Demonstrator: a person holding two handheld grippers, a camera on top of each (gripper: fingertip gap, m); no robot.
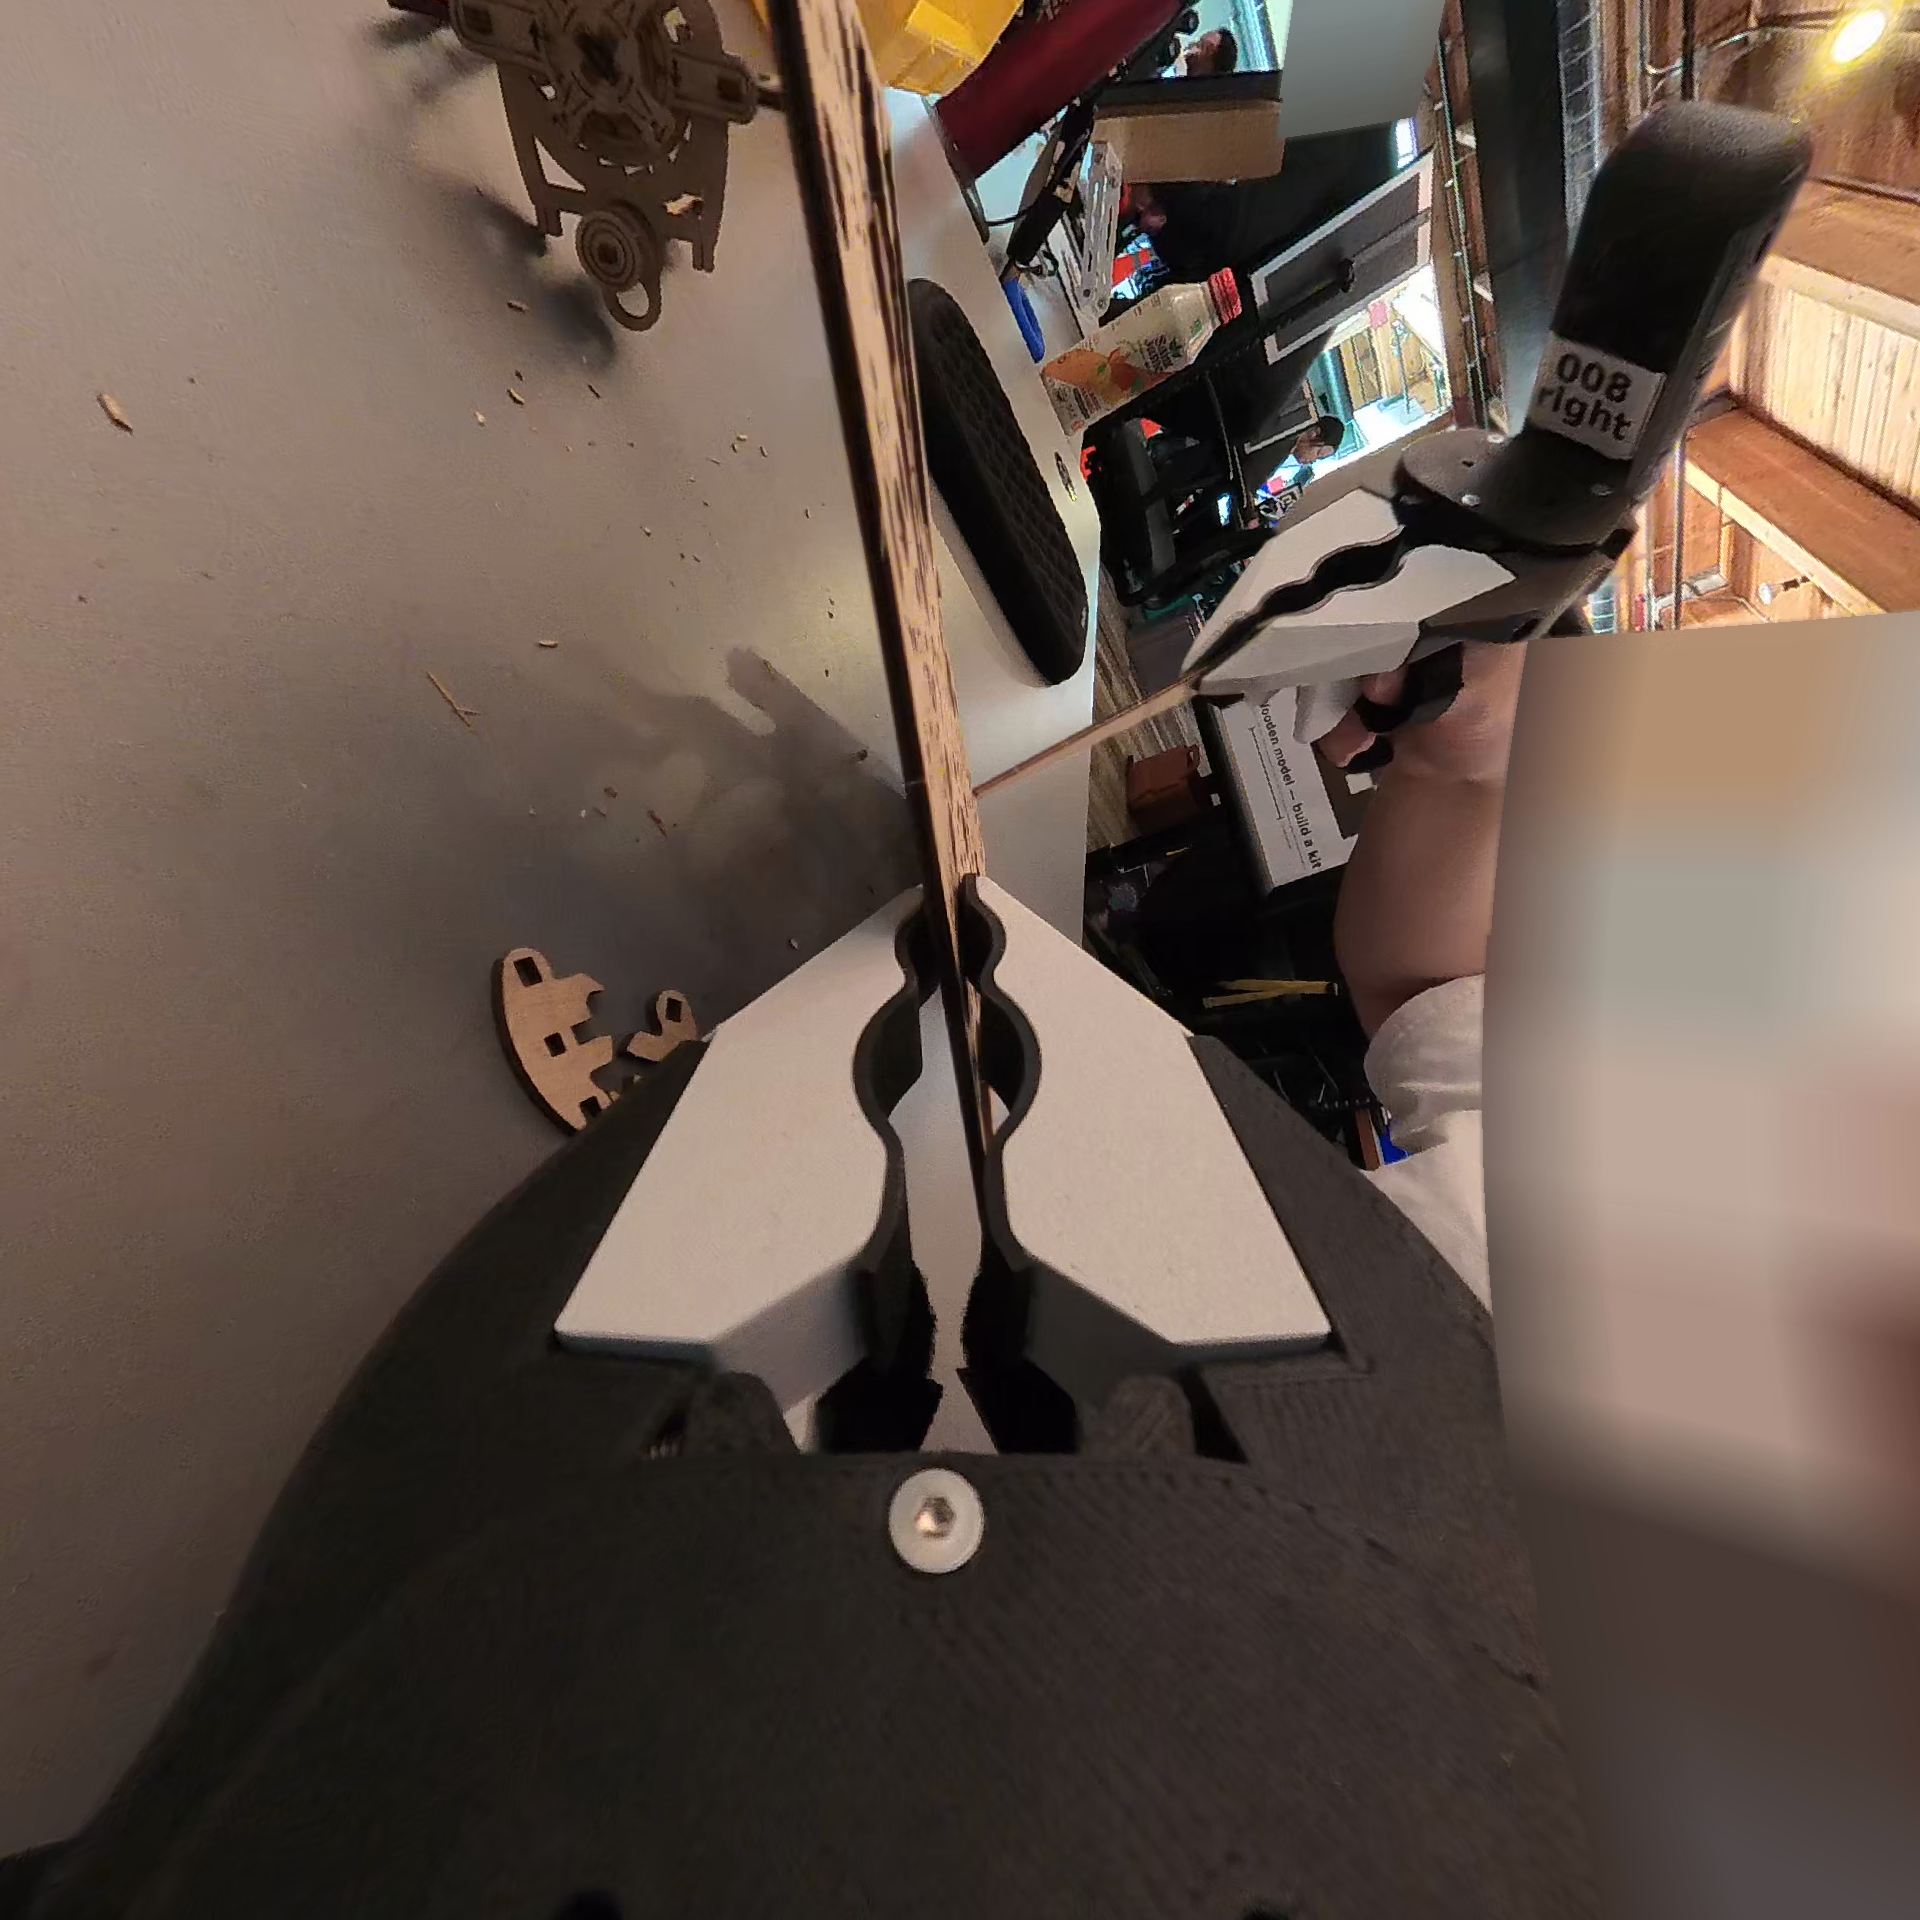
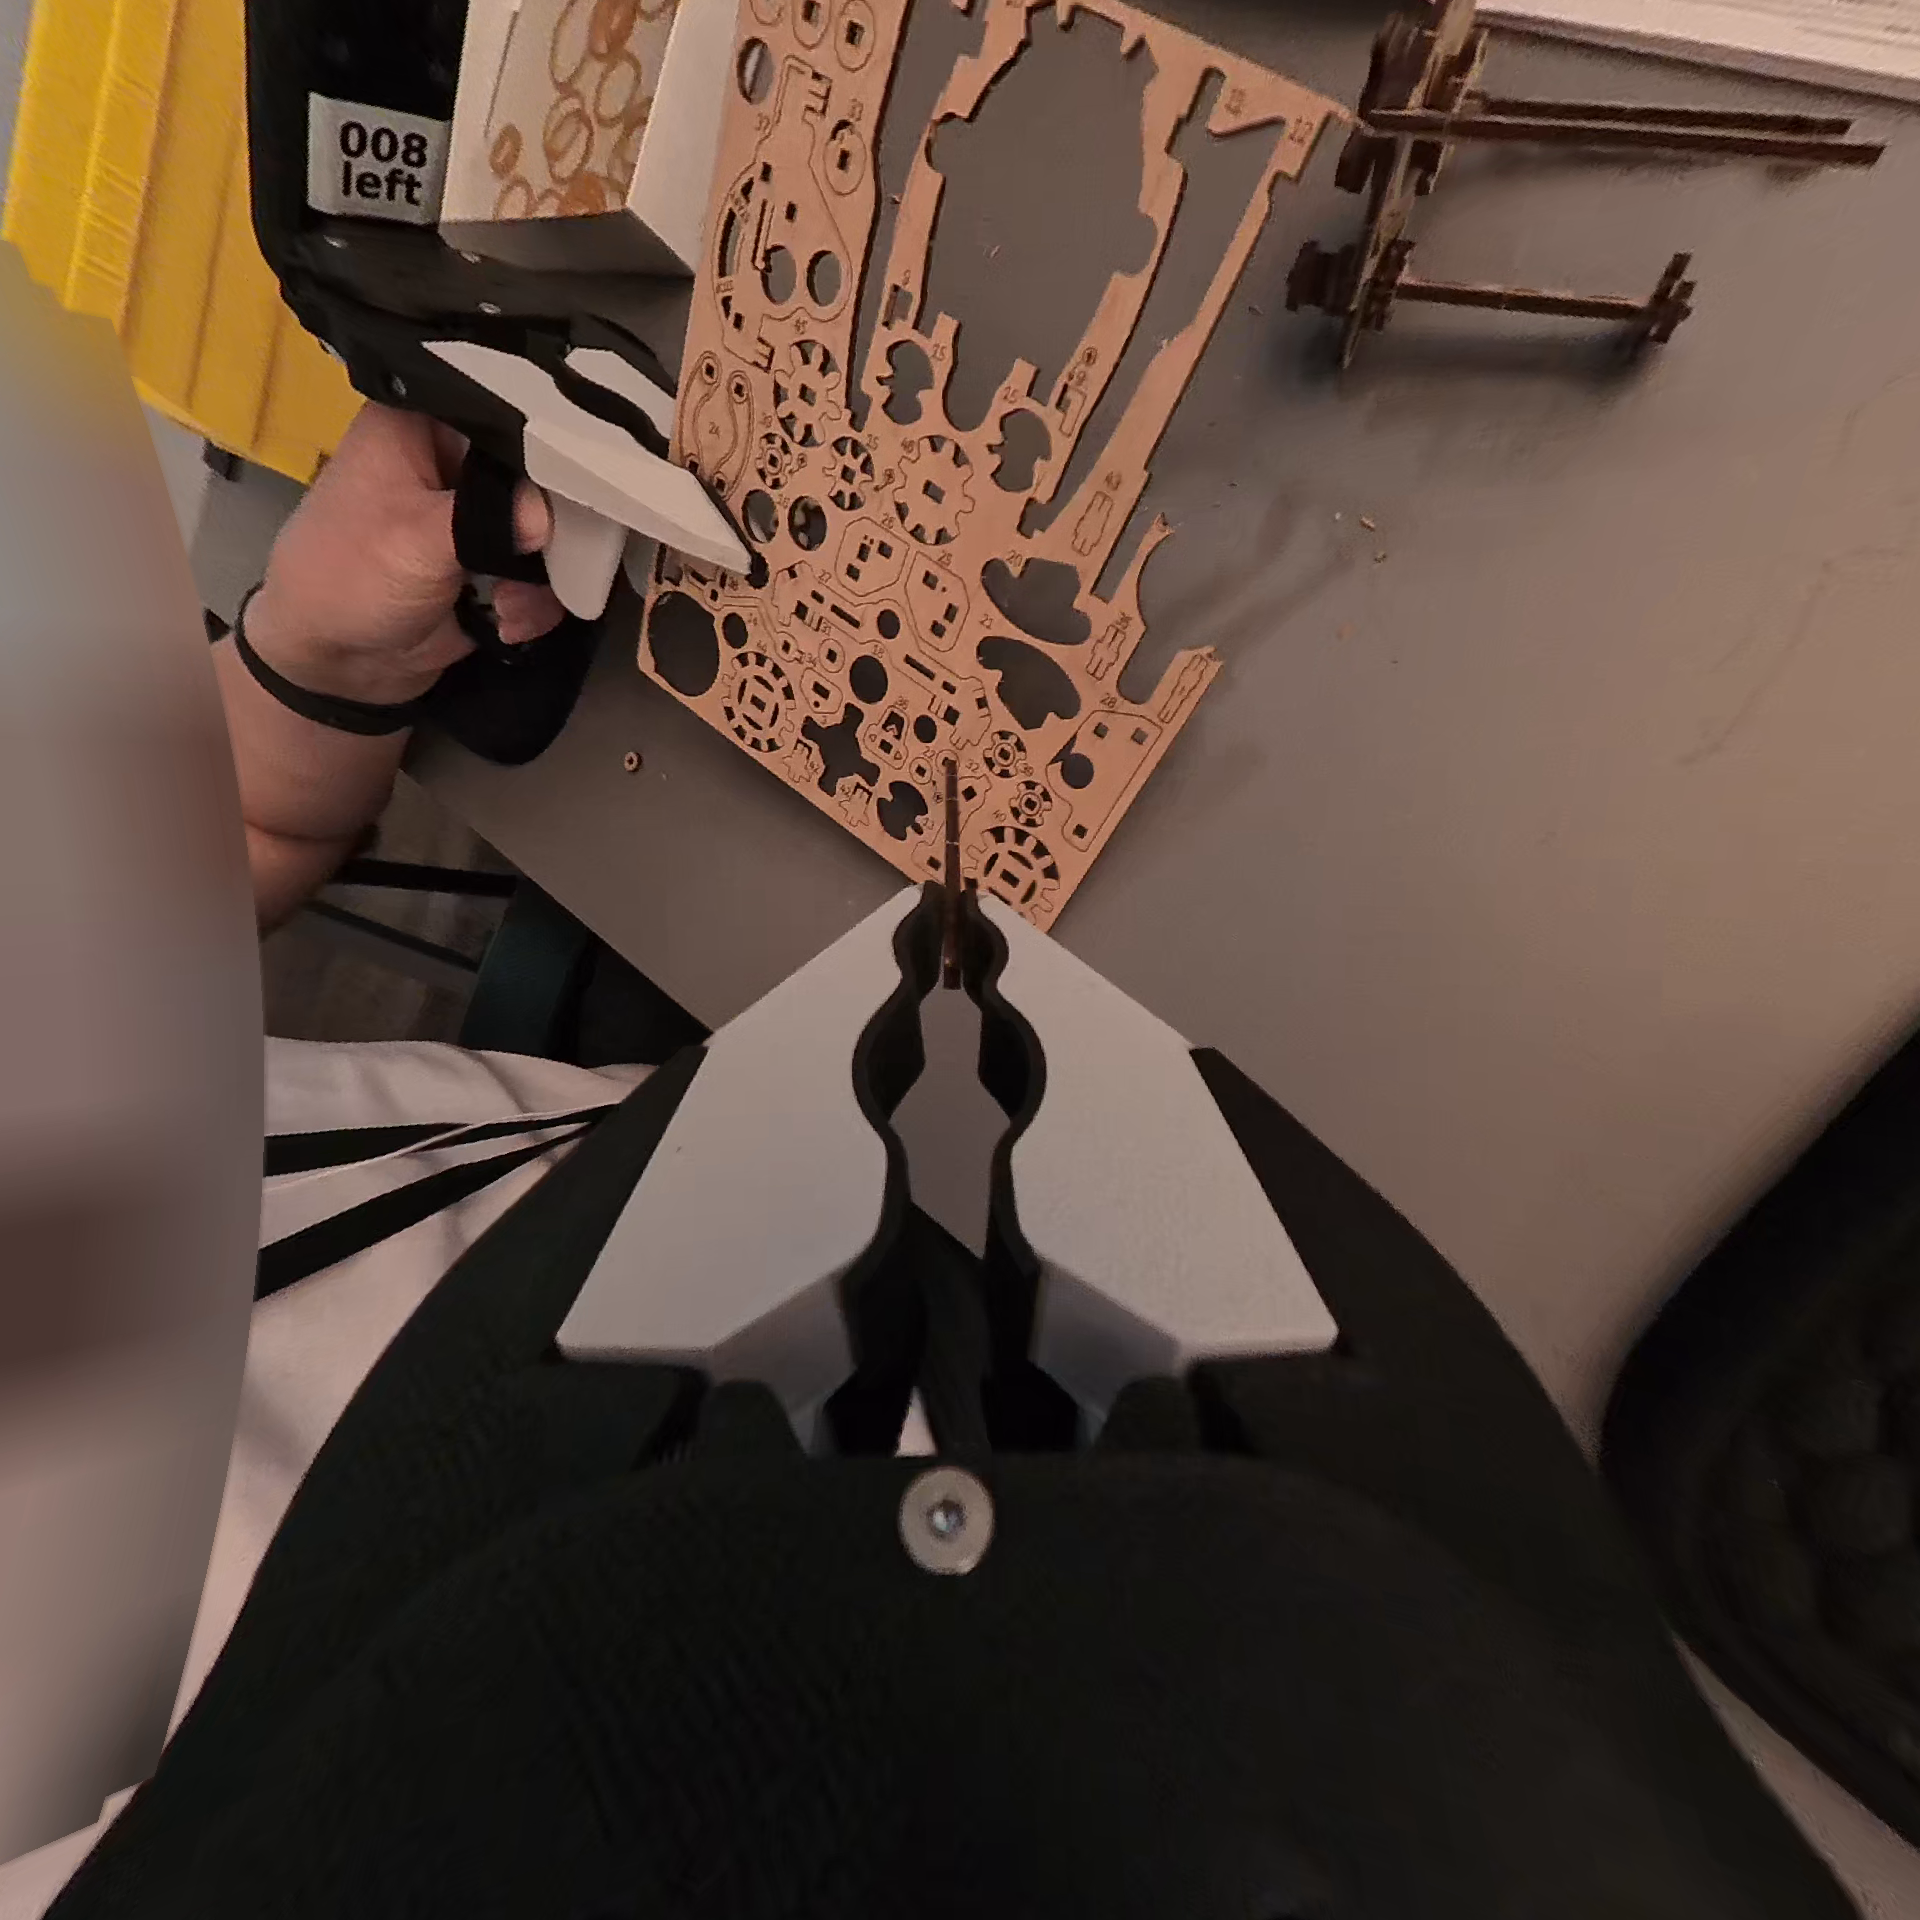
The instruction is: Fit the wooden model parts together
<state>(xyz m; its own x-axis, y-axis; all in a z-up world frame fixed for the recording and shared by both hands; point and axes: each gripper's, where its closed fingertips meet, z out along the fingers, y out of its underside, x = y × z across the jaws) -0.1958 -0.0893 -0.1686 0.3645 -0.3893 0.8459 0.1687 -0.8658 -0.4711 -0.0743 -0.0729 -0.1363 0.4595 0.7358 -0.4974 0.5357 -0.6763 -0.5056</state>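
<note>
A laser-cut wooden sheet [image 2: 1132, 343] with several punched-out holes and parts is held above the grey table. My left gripper [image 1: 951, 894] is shut on the sheet's edge; in the left wrist view the sheet [image 1: 883, 416] shows edge-on as a dark strip. The left gripper also shows in the right wrist view [image 2: 743, 556]. My right gripper [image 2: 948, 899] is shut on a thin wooden stick [image 2: 951, 831] whose tip touches the sheet near its lower edge. It also shows in the left wrist view [image 1: 1205, 670] with the stick [image 1: 1081, 732] reaching the sheet.
A partly built wooden model [image 1: 613, 135] stands on the table, also in the right wrist view [image 2: 1392, 187]. A loose wooden part [image 1: 551, 1029] lies near the left gripper. A yellow bin [image 2: 156, 208], a patterned box [image 2: 582, 114], a black mesh object [image 1: 997, 488] and wood crumbs are around. One gripper's finger ends stand about 15 cm off the other's. My left gripper's tips are some 15 cm from the partly built wooden model [image 1: 613, 135].
</note>
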